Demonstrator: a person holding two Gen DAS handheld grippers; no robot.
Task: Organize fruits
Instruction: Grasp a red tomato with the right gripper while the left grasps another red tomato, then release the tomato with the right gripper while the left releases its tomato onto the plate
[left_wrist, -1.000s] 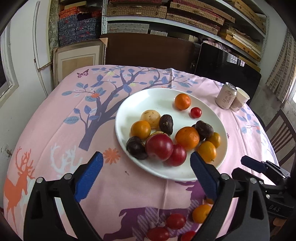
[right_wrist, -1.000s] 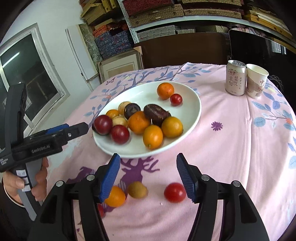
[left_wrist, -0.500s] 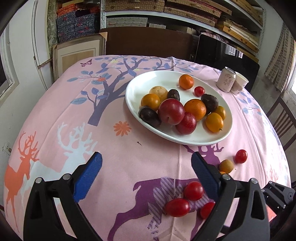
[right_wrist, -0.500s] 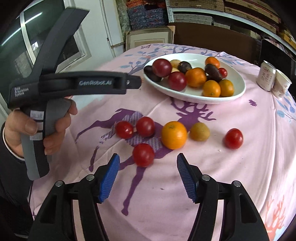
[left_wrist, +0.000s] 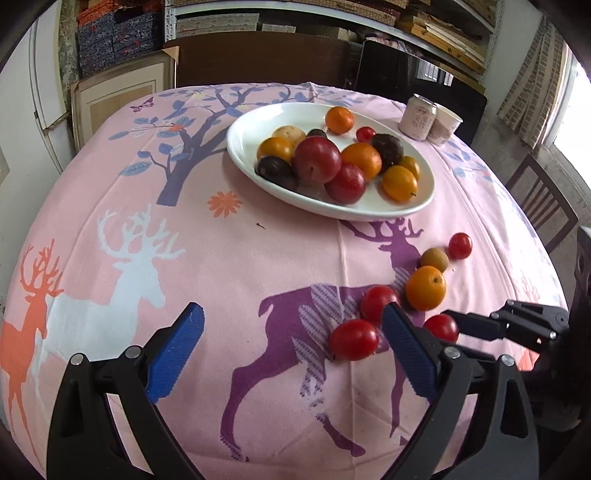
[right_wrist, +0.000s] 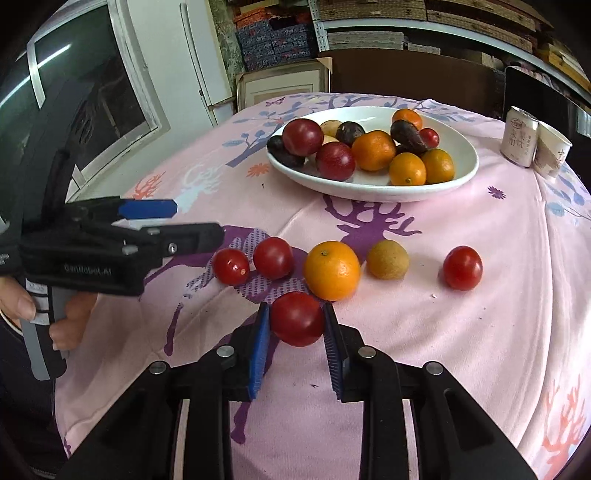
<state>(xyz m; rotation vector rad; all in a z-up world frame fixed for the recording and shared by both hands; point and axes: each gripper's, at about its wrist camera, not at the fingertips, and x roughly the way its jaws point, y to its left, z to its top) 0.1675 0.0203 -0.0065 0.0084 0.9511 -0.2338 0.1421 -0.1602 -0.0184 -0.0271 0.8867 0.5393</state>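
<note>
A white plate (right_wrist: 466, 173) (left_wrist: 240, 147) heaped with oranges, red plums and dark fruits sits toward the far side of the pink tablecloth. Loose on the cloth in front of it lie two red tomatoes (right_wrist: 272, 257), an orange (right_wrist: 331, 269), a brownish fruit (right_wrist: 388, 259) and another tomato (right_wrist: 462, 267). My right gripper (right_wrist: 297, 323) is shut on a red tomato (right_wrist: 297, 318) at the near end of that row; its blue pads press both sides. My left gripper (left_wrist: 293, 345) (right_wrist: 166, 218) hangs open over the cloth, a tomato (left_wrist: 354, 339) just inside its right finger.
A drink can (right_wrist: 518, 137) and a paper cup (right_wrist: 551, 152) stand at the far right of the table. A hand (right_wrist: 22, 302) grips the left tool's handle at the left edge. A wooden chair (left_wrist: 543, 206) stands to the right, shelves and boxes behind the table.
My right gripper moved up to the nearest tomato and closed on it. The left gripper drew back and down from the plate toward the loose fruits, still open.
</note>
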